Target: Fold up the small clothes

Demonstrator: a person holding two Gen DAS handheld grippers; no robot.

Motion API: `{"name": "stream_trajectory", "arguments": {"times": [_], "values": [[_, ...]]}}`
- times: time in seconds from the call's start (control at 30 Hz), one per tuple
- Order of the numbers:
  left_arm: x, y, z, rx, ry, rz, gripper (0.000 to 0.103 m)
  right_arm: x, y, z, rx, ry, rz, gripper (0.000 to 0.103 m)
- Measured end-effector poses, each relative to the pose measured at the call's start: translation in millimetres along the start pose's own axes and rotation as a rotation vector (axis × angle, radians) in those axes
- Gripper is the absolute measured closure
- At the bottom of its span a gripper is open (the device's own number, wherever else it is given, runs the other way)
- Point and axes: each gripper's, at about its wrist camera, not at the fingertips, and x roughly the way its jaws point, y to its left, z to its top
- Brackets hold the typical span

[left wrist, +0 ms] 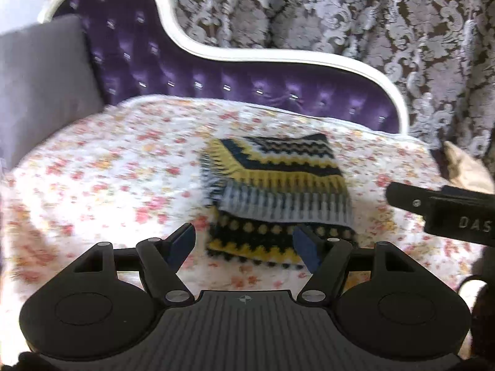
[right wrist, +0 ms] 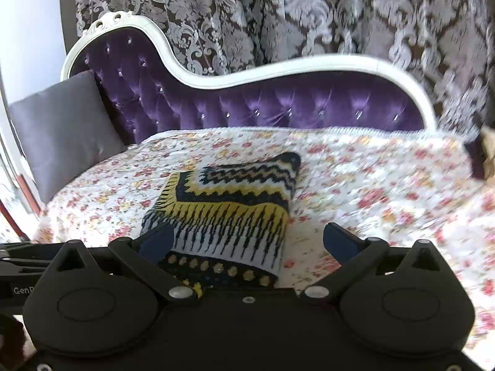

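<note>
Floral-covered couch (left wrist: pixel 108 167): our knit (left wrist: pixel 275 191) lies folded, released. Left claw (left wrist: pixel 244 244) and right claw (right wrist: pixel 247 241) both wide, empty, fold apparently complete.

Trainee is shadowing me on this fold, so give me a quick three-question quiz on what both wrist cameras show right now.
1. True or false: the knit garment lies folded on the floral cover.
2. The left gripper is: A) shut on the garment B) open C) out of view.
3. Fill in: a ____ cushion leans at the couch's end.

Key: 1 true. 2 B; the right gripper is open too. 3 grey.
</note>
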Motion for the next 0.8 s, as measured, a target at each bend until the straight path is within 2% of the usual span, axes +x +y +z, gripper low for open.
{"name": "stream_trajectory", "arguments": {"times": [0.13,0.27,0.4,0.53,0.8], "values": [[-18.9,-4.1,-1.6,0.039,-0.056,0.094,0.035,-12.5,3.2,-2.2,0.007,0.001,0.006,0.001],[-28.8,3.3,-1.9,-0.020,-0.062,0.153,0.034,-12.8,3.9,-6.1,0.029,0.066,0.035,0.001],[-25.8,16.6,-0.9,-0.084,0.004,0.134,0.035,-15.2,10.0,-10.9,0.013,0.082,-0.037,0.001],[-19.7,22.8,-3.8,-0.097,0.056,0.131,0.035,-19.2,19.0,-12.6,-0.034,0.060,-0.127,0.001],[-5.7,19.7,-6.3,-0.106,0.094,0.109,0.035,-20.4,21.6,-2.0,-0.005,0.068,-0.061,0.001]]}}
